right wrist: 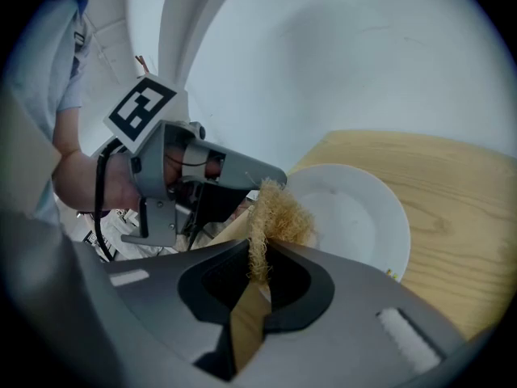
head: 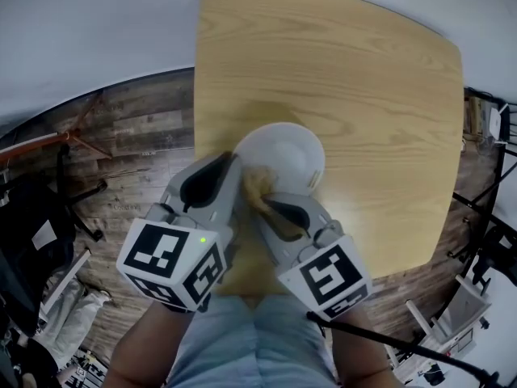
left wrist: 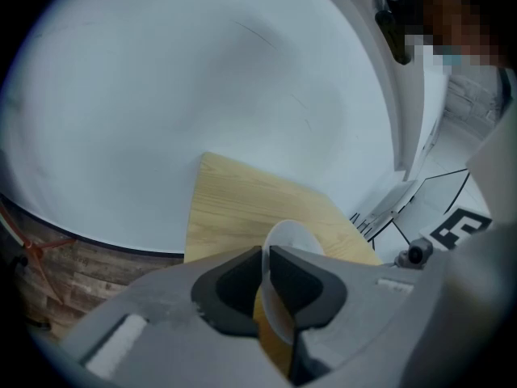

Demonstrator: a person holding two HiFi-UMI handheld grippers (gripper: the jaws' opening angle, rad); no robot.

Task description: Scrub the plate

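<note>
The plate (head: 284,153) is pinched by the left gripper (left wrist: 266,257) (rim only), the scrubber (right wrist: 279,215) by the right gripper (right wrist: 260,259); under hard strokes the plate could be levered loose.

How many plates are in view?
1. The white round plate is at the near side of the light wooden table, its rim clamped in the left gripper. Part of the table is hidden.

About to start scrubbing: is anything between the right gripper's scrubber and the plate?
Nothing visible. The right gripper is shut on the fibrous scrubber, which sits at the edge of the plate; the left gripper is shut on that plate's rim.
</note>
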